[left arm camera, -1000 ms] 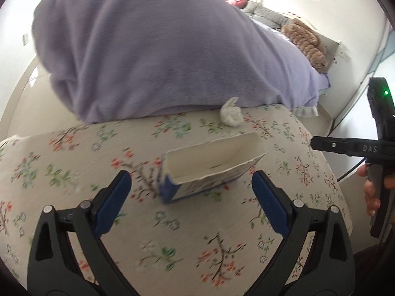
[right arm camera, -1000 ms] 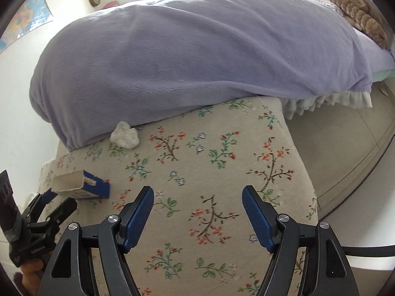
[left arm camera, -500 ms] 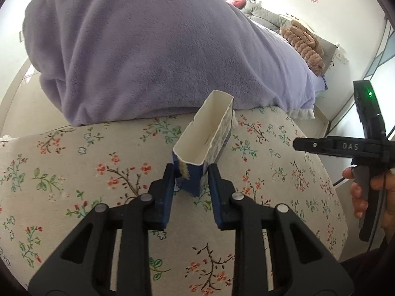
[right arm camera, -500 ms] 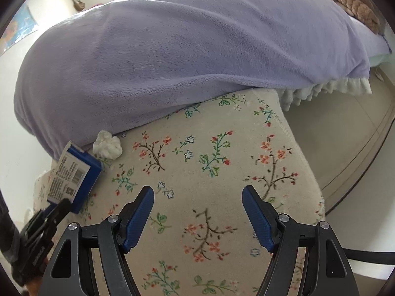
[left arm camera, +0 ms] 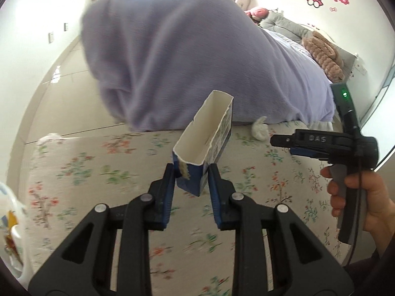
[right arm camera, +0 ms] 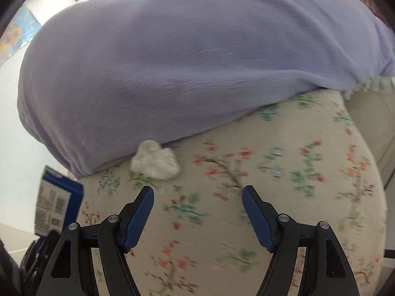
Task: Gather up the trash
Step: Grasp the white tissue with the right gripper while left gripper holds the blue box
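My left gripper [left arm camera: 191, 172] is shut on the blue end of an open, empty blue-and-white carton [left arm camera: 205, 143] and holds it above the floral cushion [left arm camera: 98, 172]. The carton also shows at the left edge of the right wrist view [right arm camera: 58, 202]. A crumpled white tissue [right arm camera: 155, 160] lies on the cushion against the purple blanket [right arm camera: 197, 61], just ahead and left of my right gripper [right arm camera: 197, 197], which is open and empty. The tissue also shows in the left wrist view [left arm camera: 259, 128], beside the right gripper [left arm camera: 321, 143].
The purple blanket [left arm camera: 185, 61] is heaped over the bed behind the cushion. A white printed container [left arm camera: 9, 234] sits at the lower left edge. Tiled floor [left arm camera: 61, 74] lies to the left, and the cushion drops off to floor at the right [right arm camera: 370, 113].
My left gripper closed on the carton, lifted it off the cushion and swung left. My right gripper moved forward and down toward the tissue.
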Motion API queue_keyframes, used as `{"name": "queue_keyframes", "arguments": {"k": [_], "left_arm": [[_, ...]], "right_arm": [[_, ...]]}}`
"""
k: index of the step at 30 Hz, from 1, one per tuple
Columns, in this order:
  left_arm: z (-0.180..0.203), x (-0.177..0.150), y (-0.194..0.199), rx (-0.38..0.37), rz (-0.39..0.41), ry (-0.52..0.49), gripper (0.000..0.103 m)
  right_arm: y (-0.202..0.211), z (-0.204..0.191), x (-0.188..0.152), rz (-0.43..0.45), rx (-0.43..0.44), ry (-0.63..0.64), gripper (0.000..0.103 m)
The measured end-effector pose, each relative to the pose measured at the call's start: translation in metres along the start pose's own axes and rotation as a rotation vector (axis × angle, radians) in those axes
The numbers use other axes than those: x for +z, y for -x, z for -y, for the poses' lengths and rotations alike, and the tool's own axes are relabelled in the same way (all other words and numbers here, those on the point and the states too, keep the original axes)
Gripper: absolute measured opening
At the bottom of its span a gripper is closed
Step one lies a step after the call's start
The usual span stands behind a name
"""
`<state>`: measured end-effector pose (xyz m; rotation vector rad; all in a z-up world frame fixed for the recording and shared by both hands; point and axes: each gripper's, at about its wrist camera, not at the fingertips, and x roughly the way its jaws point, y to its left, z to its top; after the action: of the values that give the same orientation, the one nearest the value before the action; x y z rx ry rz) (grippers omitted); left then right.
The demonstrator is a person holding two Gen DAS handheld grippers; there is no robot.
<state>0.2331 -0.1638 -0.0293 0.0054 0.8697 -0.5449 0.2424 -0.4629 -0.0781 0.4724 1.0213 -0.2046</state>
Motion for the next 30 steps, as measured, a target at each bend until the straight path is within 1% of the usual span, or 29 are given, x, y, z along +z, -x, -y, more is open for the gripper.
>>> {"name": "queue_keyframes", "arguments": {"k": [2,7,11,13,15,16,17,22,27,30], "left_arm": [[-0.002,0.0,0.002,0.019,0.002,0.006,0.029],[-0.006,-0.001,0.009,0.038,0.009,0.016,0.029],[-0.015,-0.004,0.02,0.046,0.017,0.025,0.029],[-0.017,-0.005,0.022,0.052,0.02,0.025,0.029],[-0.021,-0.006,0.025,0.059,0.022,0.028,0.029],[-0.021,-0.006,0.027,0.062,0.022,0.031,0.029],[-0.023,-0.007,0.029,0.066,0.023,0.037,0.029],[-0.045,-0.015,0.046,0.08,0.024,0.073,0.029],[-0.06,-0.021,0.063,0.094,0.037,0.095,0.029],[-0.068,-0.024,0.074,0.103,0.046,0.114,0.029]], "right_arm": [[-0.004,-0.011,0.001,0.018,-0.015,0.024,0.076],[-0.012,-0.037,0.002,0.038,-0.009,0.083,0.071],[-0.019,-0.052,0.003,0.046,-0.022,0.129,0.061],[-0.022,-0.059,0.003,0.054,-0.045,0.15,0.051],[-0.025,-0.067,0.004,0.049,-0.07,0.173,0.026],[-0.027,-0.071,0.004,0.043,-0.073,0.178,0.02],[-0.028,-0.072,0.005,0.031,-0.069,0.182,0.011],[-0.023,-0.086,0.002,0.017,-0.059,0.209,0.006],[0.01,-0.111,-0.009,0.057,0.003,0.283,0.006],[0.034,-0.132,-0.023,0.073,0.055,0.319,0.006]]}}
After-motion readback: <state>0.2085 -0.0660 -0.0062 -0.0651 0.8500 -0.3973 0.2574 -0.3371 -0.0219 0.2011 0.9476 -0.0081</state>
